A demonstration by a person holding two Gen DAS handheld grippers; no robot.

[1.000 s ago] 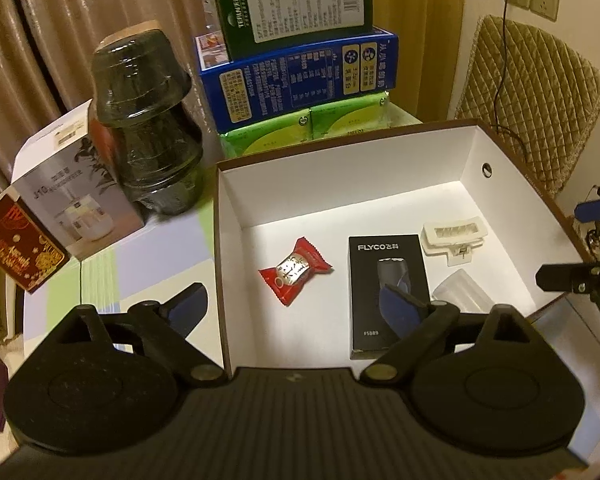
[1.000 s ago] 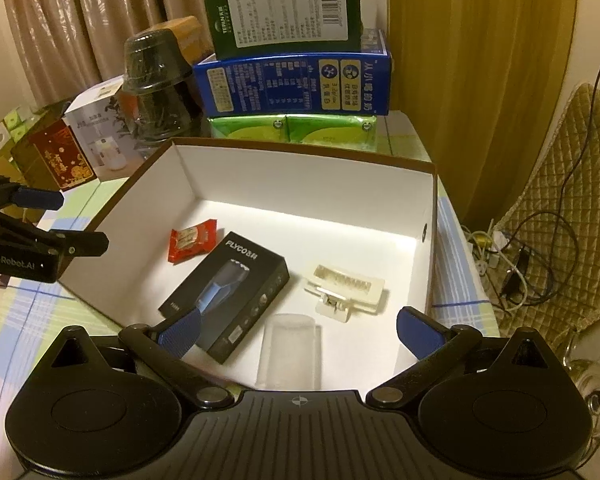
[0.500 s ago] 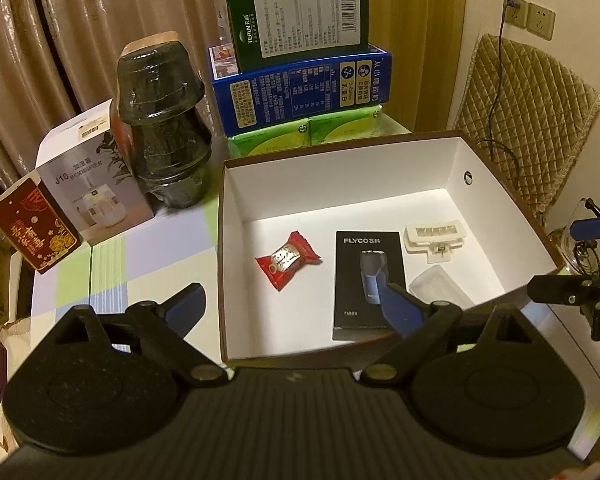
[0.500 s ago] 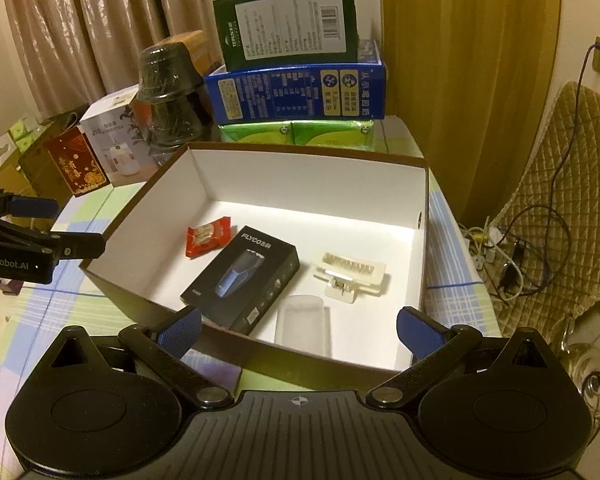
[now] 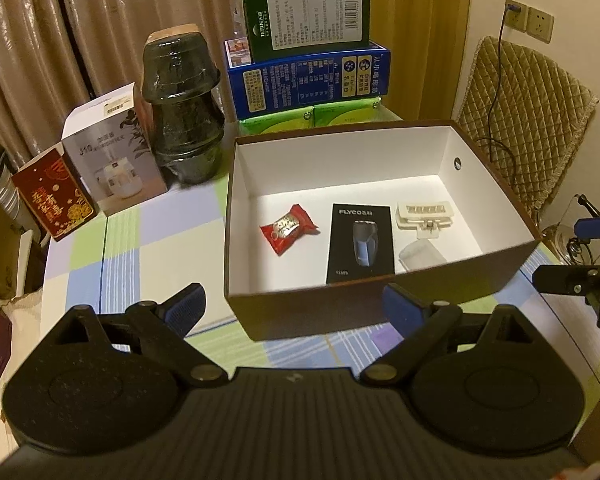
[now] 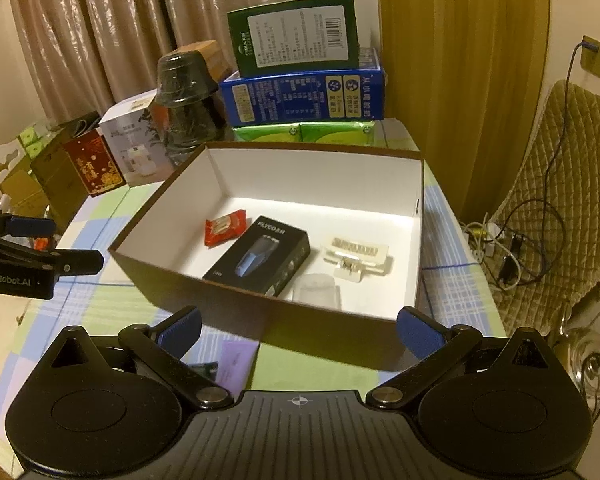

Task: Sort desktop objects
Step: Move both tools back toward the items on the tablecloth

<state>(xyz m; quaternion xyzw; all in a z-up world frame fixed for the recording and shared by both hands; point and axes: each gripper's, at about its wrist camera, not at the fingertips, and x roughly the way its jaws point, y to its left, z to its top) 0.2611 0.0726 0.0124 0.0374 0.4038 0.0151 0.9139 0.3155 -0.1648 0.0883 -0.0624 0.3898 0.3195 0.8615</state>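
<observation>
While both grippers (image 5: 296, 308) (image 6: 298, 328) gape empty, the white-lined cardboard box (image 5: 380, 312) holds a crinkly red candy (image 5: 288, 229).

The left gripper (image 5: 294, 306), a black two-finger tool with blue pads, pointed steeply downward with its jaws spread wide and nothing between them. The right gripper (image 6: 298, 326), of the same black build with blue pads (image 6: 414, 330), was likewise tilted downward, its jaws wide apart and empty. The two grippers were side by side, well apart.
</observation>
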